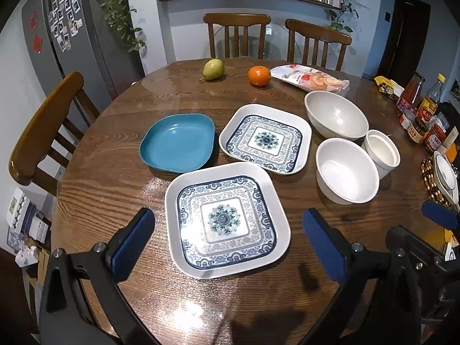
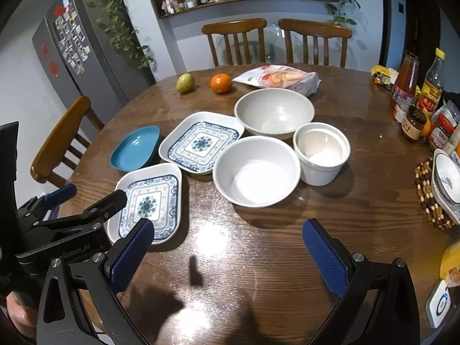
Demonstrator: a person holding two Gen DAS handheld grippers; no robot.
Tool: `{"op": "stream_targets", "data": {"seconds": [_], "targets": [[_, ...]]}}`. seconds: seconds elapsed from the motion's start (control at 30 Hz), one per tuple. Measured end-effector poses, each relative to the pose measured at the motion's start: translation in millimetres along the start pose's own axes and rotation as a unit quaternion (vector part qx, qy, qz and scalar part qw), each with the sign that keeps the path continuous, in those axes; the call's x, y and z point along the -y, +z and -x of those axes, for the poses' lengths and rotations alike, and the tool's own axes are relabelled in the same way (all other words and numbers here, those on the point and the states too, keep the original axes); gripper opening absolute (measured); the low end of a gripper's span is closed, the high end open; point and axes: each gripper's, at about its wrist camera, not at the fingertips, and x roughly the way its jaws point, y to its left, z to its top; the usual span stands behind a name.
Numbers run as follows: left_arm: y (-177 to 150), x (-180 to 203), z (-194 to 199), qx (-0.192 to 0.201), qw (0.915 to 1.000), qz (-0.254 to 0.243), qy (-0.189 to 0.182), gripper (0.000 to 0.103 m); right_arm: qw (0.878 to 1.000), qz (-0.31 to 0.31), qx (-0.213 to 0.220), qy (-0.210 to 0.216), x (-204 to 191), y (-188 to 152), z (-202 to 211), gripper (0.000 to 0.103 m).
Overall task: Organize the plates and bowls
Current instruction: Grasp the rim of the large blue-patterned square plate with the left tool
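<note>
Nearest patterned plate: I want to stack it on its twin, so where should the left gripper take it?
Pinch the raised near rim of the nearest patterned plate, coming low from the near table edge; it lies flat, so only the upturned lip offers a hold.

Soft indoor light from above makes bright glare patches on the glossy wooden table (image 2: 359, 224), with dark soft shadows near its front edge, while both fisheye views bend strongly at the black corners and stay mostly sharp in the middle.
</note>
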Motion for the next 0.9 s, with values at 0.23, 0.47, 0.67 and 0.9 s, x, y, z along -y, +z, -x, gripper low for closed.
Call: {"op": "stream_targets", "data": {"seconds": [0.23,0.47,0.67,0.9], "targets": [[-3,-14,-8,-0.016,0.9997,0.017,0.002,0.102,1.000,0.013,-0.013,0.013,-14,0,-11,0.103],[-11,-41,-26,-0.042,0.9978,0.051,-0.004,0.100,0.998,0.024,-0.034,0.040,-29,-2,-31,0.101],[-23,-71,-53,-0.084,0.9910,0.099,-0.035,0.079,0.994,0.024,-0.074,0.076,-41,-5,-64,0.083],[-30,-81,-82,-0.121,0.9867,0.098,-0.045,0.068,0.990,0.028,-0.110,0.087,-52,-5,-103,0.055]]}}
